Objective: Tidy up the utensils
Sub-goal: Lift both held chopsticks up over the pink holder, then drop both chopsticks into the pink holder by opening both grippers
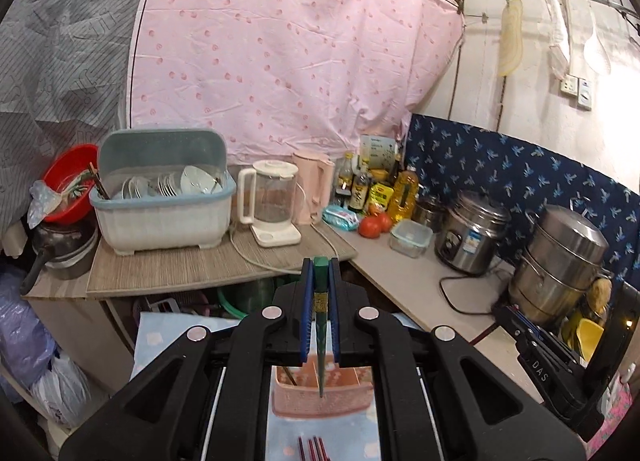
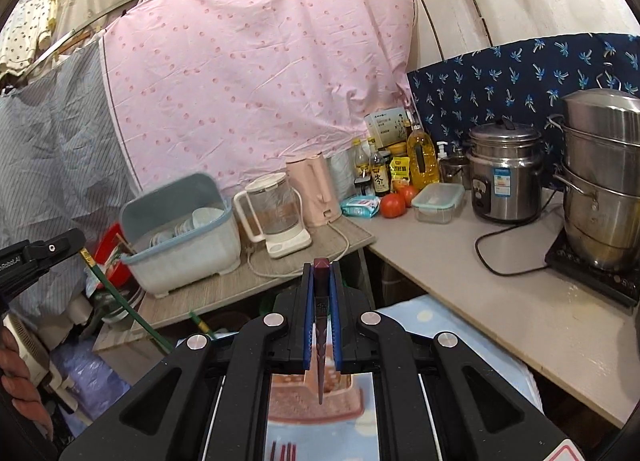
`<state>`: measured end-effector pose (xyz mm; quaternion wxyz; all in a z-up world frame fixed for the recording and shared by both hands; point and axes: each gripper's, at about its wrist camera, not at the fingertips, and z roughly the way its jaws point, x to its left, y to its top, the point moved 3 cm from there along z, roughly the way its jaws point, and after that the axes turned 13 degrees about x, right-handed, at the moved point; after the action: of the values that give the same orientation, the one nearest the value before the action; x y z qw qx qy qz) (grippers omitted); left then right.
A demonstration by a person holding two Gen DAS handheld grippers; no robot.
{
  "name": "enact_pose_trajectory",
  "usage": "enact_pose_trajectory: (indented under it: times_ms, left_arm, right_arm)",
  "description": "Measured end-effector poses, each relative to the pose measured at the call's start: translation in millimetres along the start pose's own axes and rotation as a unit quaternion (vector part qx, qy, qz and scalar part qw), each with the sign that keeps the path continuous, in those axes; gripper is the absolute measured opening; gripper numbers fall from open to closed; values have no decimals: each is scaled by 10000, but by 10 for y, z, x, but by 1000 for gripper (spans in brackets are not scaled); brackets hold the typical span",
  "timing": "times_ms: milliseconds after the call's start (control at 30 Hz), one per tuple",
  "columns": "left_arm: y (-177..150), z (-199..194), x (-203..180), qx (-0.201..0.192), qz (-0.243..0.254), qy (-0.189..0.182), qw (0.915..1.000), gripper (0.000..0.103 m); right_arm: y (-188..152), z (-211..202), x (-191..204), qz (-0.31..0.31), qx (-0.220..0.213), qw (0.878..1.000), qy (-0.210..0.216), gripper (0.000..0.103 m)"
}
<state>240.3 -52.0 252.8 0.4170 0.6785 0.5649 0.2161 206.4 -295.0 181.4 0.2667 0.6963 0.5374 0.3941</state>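
While both tools are hovering over the pink holder (image 1: 320, 397):
Left gripper (image 1: 321, 313): clamping a green chopstick (image 1: 320, 325) tip-down, for dropping in.
Right gripper (image 2: 321, 317): pinching a maroon chopstick (image 2: 321, 325) (likewise vertical).

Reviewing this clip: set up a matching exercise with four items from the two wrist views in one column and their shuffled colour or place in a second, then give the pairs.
Items:
1. chopstick in the left gripper
2. chopstick in the right gripper
3. divided utensil holder
4. tomatoes

Descriptions:
A. dark red
B. on the counter beside the clear lidded container
C. green
D. pink, below the gripper fingers, on the light blue cloth

Pairs: 1-C, 2-A, 3-D, 4-B
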Motion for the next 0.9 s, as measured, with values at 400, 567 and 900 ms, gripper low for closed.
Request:
enact_pose_trajectory:
  times_ms: [400,567,900]
  left_arm:
    - [30,646,182,193,-129,128,9996,7]
    - [-140,848,247,493,-192,99,9986,7]
    - [-539,852,317,914,-379,-28,9951,41]
  right_arm:
    - [38,748,98,-158,373,9992,-65,7]
    - [-159,934,121,-181,651,9977,-75,7]
    - [-380,766,64,-15,709,9974,-122,32]
